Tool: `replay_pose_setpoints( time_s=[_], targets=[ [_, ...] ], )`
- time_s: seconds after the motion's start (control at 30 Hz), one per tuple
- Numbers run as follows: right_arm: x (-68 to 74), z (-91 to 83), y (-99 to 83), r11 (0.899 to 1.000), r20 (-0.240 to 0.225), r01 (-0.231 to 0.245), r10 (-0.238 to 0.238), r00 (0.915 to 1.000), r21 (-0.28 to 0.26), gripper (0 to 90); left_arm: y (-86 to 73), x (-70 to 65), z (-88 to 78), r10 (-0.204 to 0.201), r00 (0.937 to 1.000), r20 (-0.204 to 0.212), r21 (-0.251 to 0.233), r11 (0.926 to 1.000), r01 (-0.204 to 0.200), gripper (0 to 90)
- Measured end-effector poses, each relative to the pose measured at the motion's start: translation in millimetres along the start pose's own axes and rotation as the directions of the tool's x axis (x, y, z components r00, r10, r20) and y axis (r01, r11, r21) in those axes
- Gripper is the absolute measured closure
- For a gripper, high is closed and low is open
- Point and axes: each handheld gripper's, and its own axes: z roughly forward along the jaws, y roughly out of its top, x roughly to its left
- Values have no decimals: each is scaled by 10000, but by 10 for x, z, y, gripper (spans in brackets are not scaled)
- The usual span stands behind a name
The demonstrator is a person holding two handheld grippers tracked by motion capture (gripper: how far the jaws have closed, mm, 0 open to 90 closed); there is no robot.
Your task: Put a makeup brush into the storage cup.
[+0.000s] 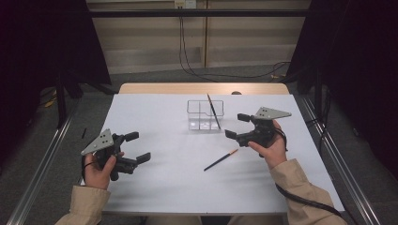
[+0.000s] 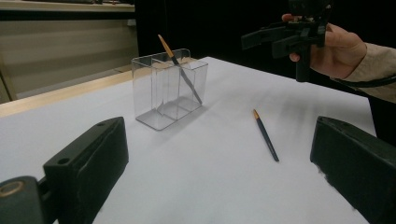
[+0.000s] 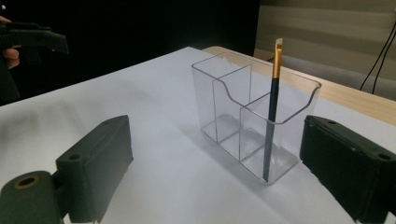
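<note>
Hovering with jaws spread and empty, the right gripper (image 1: 241,125) is sitting just right of the clear organizer (image 1: 204,115), jaws pointing toward it. The left gripper (image 1: 137,146) is also gaping empty, well left of and nearer the person than the organizer. One brush (image 1: 214,110) is leaning inside the organizer's right compartment, tip above the rim. A second brush (image 1: 220,160) is lying flat on the white table (image 1: 159,187), on the person's side of the organizer and apart from both grippers. Bare tabletop is lying open all round the organizer. Both hands are gripping from below, forearms coming in from the near edge.
</note>
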Motion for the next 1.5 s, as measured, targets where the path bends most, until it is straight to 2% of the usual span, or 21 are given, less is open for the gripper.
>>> replay_pose_setpoints(
  time_s=[0.23, 0.37, 0.53, 0.67, 0.73, 0.83, 1.07, 1.1, 1.23, 1.3, 1.4, 1.47, 1.5],
  targets=[
    [-16, 67, 9, 9980, -181, 111, -100, 9998, 617, 84, -3, 5, 4, -9, 10000, 22, 0, 10000, 9, 42],
    [-32, 91, 37, 9929, -183, 366, -348, 9992, 1130, 84, -3, 4, 9, 11, 10000, 41, 24, 10000, -12, 42],
    [-71, 148, 66, 9762, -320, 531, -474, 9984, 2104, 83, -7, 1, 16, -44, 10000, 46, 36, 10000, 44, 42],
    [-98, 202, 59, 9540, -308, 533, -462, 9985, 2950, 82, -10, 5, 12, -55, 10000, 24, 26, 10000, 55, 42],
    [-101, 221, 54, 9502, -415, 538, -432, 9982, 3070, 90, -11, 6, 14, -64, 10000, 30, 24, 10000, 64, 42],
    [-99, 258, 51, 9326, -610, 576, -383, 9974, 3563, 96, -13, 8, 17, -52, 10000, 32, 59, 10000, 52, 42],
    [-129, 319, 52, 8775, -1006, 914, -495, 9937, 4708, 120, -23, 12, 23, -120, 9999, 81, 91, 9999, 119, 42],
    [-131, 324, 53, 8728, -1037, 955, -518, 9933, 4787, 120, -25, 13, 24, -140, 9999, 72, 96, 9999, 139, 42],
    [-122, 346, 53, 8349, -1343, 1278, -653, 9888, 5353, 124, -25, 13, 27, -135, 9999, 78, 80, 9999, 134, 42],
    [-107, 357, 45, 8098, -1434, 1490, -810, 9863, 5675, 131, -24, 11, 29, -128, 9999, 87, 81, 9999, 127, 42],
    [-89, 386, 11, 7797, -1694, 1765, -916, 9813, 6008, 146, -25, 10, 29, -126, 9999, 80, 91, 9999, 125, 42],
    [-75, 405, -16, 7610, -1830, 1954, -1023, 9778, 6186, 157, -25, 9, 27, -154, 9998, 85, 79, 9999, 153, 42],
    [-69, 411, -24, 7548, -1852, 1994, -1047, 9771, 6249, 158, -25, 9, 27, -145, 9999, 77, 85, 9999, 145, 42]
  ],
)
